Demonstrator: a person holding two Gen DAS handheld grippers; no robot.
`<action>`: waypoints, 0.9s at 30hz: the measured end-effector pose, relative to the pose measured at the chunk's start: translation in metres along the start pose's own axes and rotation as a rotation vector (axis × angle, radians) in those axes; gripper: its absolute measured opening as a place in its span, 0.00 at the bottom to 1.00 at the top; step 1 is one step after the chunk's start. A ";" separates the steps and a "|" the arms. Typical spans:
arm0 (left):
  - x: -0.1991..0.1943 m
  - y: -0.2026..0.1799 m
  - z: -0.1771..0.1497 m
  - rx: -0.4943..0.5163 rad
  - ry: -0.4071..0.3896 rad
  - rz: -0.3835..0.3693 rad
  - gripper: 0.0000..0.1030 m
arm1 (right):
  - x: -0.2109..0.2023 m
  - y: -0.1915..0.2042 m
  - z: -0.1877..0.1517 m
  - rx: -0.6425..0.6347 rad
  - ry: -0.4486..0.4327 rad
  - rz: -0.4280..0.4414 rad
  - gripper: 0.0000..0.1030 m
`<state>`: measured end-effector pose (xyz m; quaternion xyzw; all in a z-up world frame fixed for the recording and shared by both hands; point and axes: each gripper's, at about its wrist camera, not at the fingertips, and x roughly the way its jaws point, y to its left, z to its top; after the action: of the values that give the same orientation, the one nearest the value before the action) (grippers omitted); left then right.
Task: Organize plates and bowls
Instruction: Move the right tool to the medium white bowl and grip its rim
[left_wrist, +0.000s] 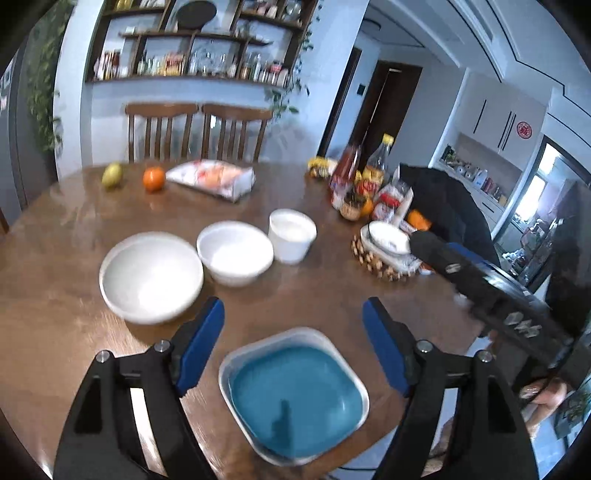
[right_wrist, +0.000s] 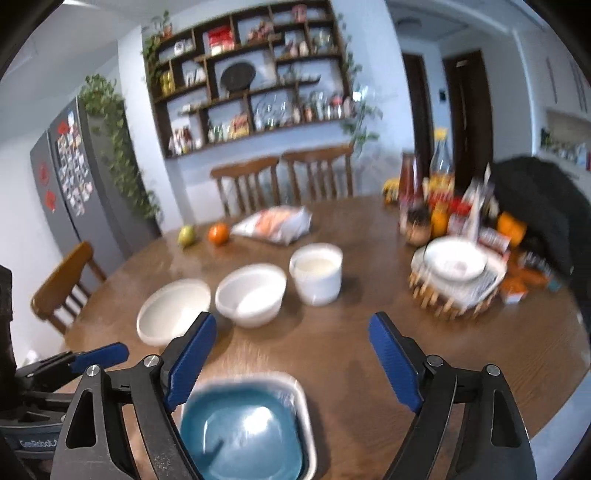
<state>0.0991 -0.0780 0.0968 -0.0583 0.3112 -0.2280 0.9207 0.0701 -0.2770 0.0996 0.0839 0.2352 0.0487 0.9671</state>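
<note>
Plates first: a blue square plate with a pale rim sits nearest me on the wooden tabletop, close to its near edge. My left gripper hangs above it, fingers spread wide, holding nothing. My right gripper is likewise released and empty, the plate low between its fingers. Further out, three white bowls stand in a row: wide bowl, medium bowl, tall bowl, all close together. To the right, a white dish rests on a wooden rack. Far side: orange, pear, snack bag.
</note>
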 end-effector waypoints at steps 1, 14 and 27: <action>0.000 0.000 0.005 0.001 -0.009 0.007 0.75 | -0.006 -0.001 0.011 0.010 -0.023 0.021 0.87; 0.069 0.020 0.065 -0.077 -0.013 0.023 0.76 | 0.017 0.025 0.106 0.016 -0.094 0.276 0.97; 0.151 0.053 0.039 -0.187 0.130 0.030 0.66 | 0.225 0.016 0.080 0.048 0.344 0.277 0.78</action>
<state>0.2486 -0.1007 0.0320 -0.1243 0.3909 -0.1873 0.8926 0.3049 -0.2420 0.0724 0.1288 0.3841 0.1890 0.8945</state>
